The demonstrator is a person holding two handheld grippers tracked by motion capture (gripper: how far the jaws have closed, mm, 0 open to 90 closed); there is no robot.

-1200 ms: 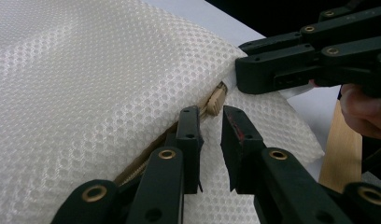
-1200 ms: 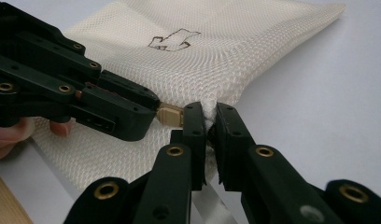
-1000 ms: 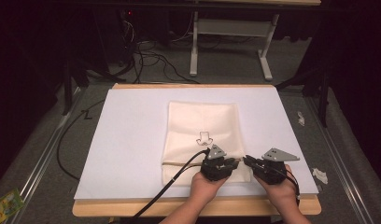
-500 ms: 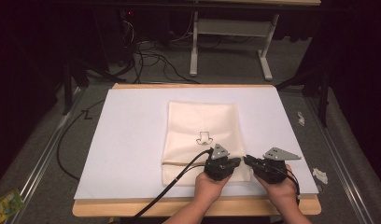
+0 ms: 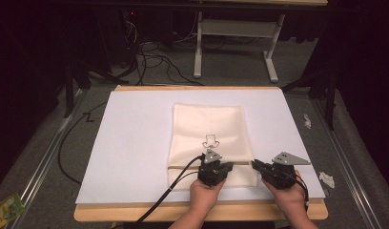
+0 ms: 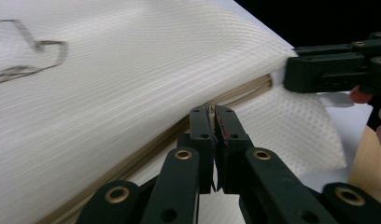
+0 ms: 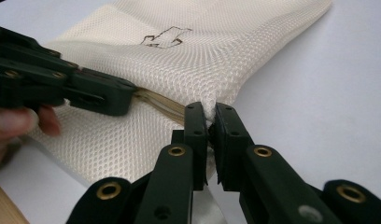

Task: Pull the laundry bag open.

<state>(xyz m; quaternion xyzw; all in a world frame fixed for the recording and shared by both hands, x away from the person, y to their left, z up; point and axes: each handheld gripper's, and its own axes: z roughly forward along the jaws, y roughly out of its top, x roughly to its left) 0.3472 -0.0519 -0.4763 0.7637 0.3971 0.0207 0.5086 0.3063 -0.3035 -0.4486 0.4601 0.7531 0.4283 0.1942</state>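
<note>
High view showed a cream mesh bag (image 5: 209, 129) lying mid-table on the white sheet (image 5: 130, 143). Left gripper (image 6: 212, 112) had just closed, pinching the bag's near zipper edge; right gripper (image 7: 208, 112) clamped its near right corner.

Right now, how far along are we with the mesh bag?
Done: the mesh bag lies flat on the white sheet, its near part folded along a seam. In hand: the left gripper has just closed and pinches the fold line; the right gripper is shut on the fold's right edge. Left, probably: lifting or carrying the fold further; nothing is raised yet.
</note>
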